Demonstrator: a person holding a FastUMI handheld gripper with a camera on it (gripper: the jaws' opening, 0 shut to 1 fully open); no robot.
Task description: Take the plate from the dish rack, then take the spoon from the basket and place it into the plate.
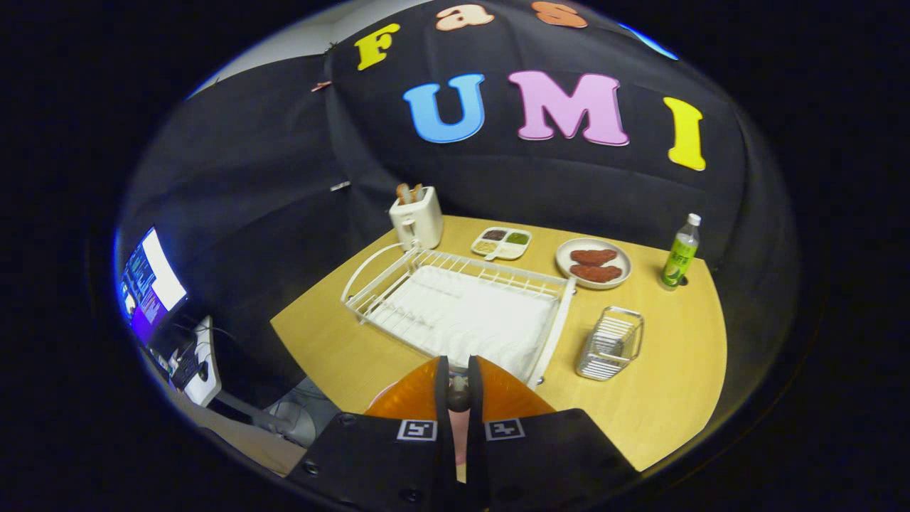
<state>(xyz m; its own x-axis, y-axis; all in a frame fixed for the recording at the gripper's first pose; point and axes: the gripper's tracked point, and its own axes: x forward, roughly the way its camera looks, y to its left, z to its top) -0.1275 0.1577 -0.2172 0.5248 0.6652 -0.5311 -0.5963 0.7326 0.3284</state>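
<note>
Between the claw's (458,387) fingers, which are closed to a thin gap, sits a small dark piece with an orange plate (419,398) spreading to both sides just behind them; the fingers look clamped on the plate's rim, held up over the near edge of the desk (341,348). Just beyond the fingers lies the white dish rack (462,306), now with no plate standing in it. To its right, near, stands the wire basket (611,343); a spoon inside it is too small to make out.

My judgement: the plate is out of the rack and the step in hand is setting it down. It should go flat on bare wood, close to the basket but not touching it, lowered level before the fingers part.

Farther off, a toaster (416,217) stands at the rack's far left corner, a divided tray (501,242) and a white dish of brown food (593,263) behind the rack, a green bottle (680,252) at far right. Black cloth walls the booth; a lit monitor (149,288) stands left, below desk level.
</note>
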